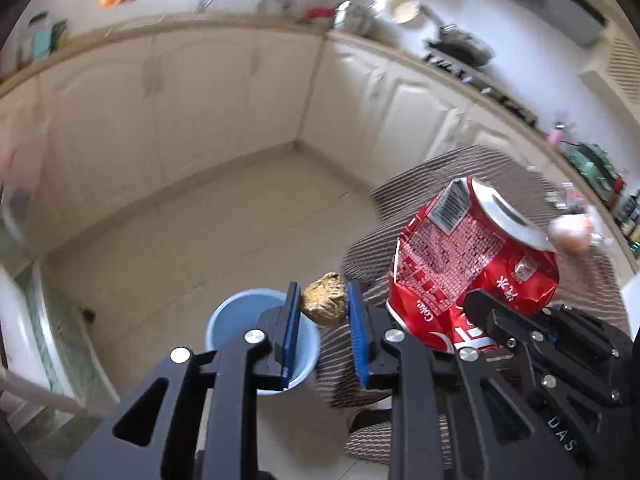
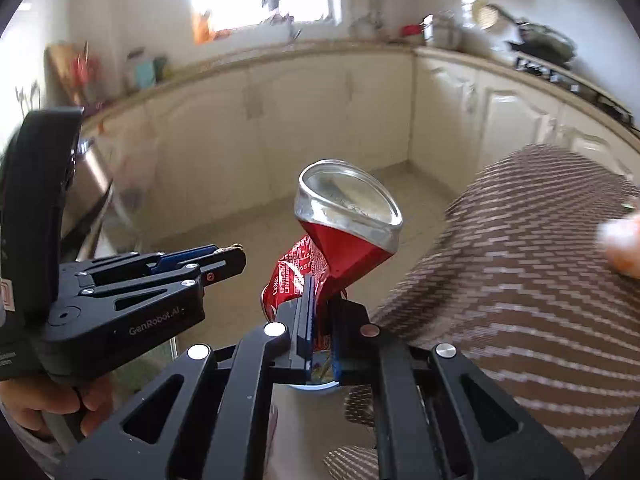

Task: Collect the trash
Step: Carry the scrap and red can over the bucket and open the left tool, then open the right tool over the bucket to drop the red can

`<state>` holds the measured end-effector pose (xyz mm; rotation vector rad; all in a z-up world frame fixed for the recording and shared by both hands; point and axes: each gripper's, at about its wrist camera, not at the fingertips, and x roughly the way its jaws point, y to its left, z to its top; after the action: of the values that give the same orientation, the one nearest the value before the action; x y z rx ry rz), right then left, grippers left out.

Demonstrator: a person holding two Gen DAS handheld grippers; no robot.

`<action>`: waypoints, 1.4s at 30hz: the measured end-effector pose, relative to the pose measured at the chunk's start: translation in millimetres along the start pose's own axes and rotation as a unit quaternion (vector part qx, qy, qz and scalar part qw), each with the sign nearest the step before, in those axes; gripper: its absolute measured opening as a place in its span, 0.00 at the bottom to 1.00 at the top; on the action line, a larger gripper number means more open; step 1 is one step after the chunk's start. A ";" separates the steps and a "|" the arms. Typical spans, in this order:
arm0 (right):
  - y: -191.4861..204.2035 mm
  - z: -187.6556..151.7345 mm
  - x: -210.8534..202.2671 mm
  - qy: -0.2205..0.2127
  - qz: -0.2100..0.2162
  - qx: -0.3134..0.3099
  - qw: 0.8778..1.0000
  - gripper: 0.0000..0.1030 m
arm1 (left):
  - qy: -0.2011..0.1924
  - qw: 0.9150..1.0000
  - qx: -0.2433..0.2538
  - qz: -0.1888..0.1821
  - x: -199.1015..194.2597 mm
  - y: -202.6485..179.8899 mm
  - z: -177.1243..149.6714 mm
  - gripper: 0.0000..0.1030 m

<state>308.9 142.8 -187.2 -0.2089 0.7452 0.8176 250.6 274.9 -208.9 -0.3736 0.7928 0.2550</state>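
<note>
My left tool is clenched on a small brown crumpled lump, which sits pinched between the blue pads right at their tips. Just below and beyond those tips is a light blue bin standing on the pale tiled floor; the left pad overlaps its rim in my view, and the lump hangs above the bin's right edge.

My right tool is gripping a crushed red Coke can. The pads bite the flattened lower body, and the silver end of the can tilts up and away from the fingers. Under the fingers I can just see a pale rim of the bin, mostly hidden by the tool.

From the left camera the can sits just to the right of my left tool, held by the right tool. From the right camera the left tool sits to the left and slightly lower than the can, close but apart from it, with a hand on its grip.

To the right of both tools is a brown striped trouser leg. Farther out, cream cabinets wrap around beneath a cluttered surface.
</note>
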 end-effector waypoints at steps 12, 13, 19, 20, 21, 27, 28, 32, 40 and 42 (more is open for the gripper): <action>-6.0 -25.3 139.0 0.107 -0.026 -0.006 0.994 0.05 | 0.107 0.993 -0.045 0.008 136.4 61.3 -9.2 0.22; -7.3 -25.1 146.4 0.111 -0.029 -0.004 0.993 0.05 | 0.108 0.993 -0.047 0.003 143.4 61.2 -6.8 0.22; -17.9 -33.7 174.0 0.132 -0.039 0.010 0.990 0.05 | 0.118 0.992 -0.042 -0.008 171.1 62.1 -1.7 0.24; -18.6 -34.8 177.5 0.135 -0.040 0.012 0.990 0.06 | 0.119 0.992 -0.044 -0.009 174.5 63.7 -1.2 0.26; -18.7 -35.8 181.3 0.138 -0.040 0.013 0.990 0.06 | 0.119 0.992 -0.047 -0.009 176.4 66.0 -1.6 0.33; -10.1 -36.4 195.8 0.153 -0.033 0.014 0.988 0.06 | 0.113 0.992 -0.055 -0.005 172.3 75.5 -9.4 0.45; -8.2 -36.9 198.1 0.155 -0.033 0.013 0.987 0.06 | 0.114 0.992 -0.058 -0.003 173.0 77.8 -9.8 0.45; -5.0 -40.6 206.9 0.163 -0.028 0.012 0.986 0.06 | 0.114 0.991 -0.069 0.006 170.3 89.2 -11.0 0.45; 1.1 -35.9 222.4 0.167 -0.023 0.006 0.986 0.06 | 0.120 0.989 -0.084 0.012 169.5 101.2 -16.9 0.46; 1.1 -33.0 225.3 0.163 -0.024 0.004 0.986 0.06 | 0.120 0.989 -0.086 0.013 169.8 102.5 -17.2 0.46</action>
<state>392.3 260.9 -363.1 -0.3575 1.0468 0.7413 317.6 374.5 -367.8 -0.5651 1.0170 0.3081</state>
